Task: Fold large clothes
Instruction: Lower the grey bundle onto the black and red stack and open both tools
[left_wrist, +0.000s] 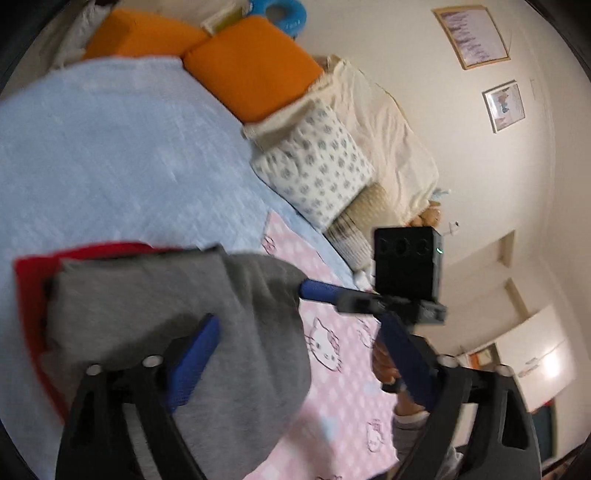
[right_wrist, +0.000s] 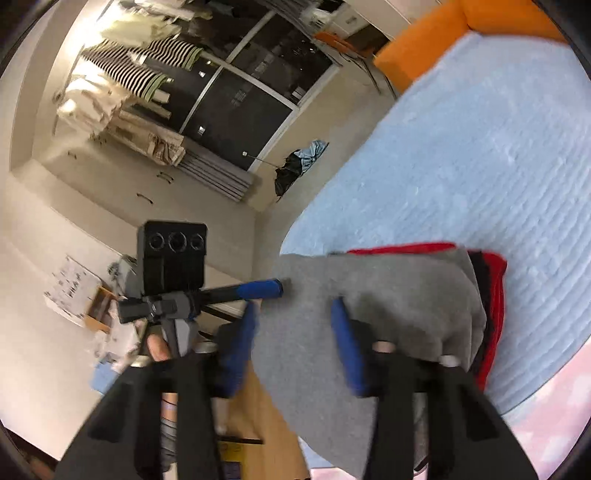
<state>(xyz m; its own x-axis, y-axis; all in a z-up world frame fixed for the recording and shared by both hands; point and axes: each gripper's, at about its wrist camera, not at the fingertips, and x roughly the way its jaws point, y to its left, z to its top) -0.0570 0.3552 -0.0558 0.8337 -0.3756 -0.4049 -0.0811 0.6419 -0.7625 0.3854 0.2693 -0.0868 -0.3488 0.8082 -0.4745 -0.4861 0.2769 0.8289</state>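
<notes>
Grey folded sweatshirt (left_wrist: 177, 314) on light blue blanket (left_wrist: 110, 155); left gripper (left_wrist: 299, 362) and right gripper (right_wrist: 295, 347) gape wide. Only the right view shows dark windows (right_wrist: 240, 92).

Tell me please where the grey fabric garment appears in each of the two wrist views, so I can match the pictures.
Left wrist view: the grey fabric garment fills the lower left, lying over the red folded clothes on the light blue bedspread.
Right wrist view: the grey fabric garment sits at lower centre-right, the red folded clothes showing at its right edge.
Shared landmark: the orange cushion beyond the light blue bedspread.
</notes>
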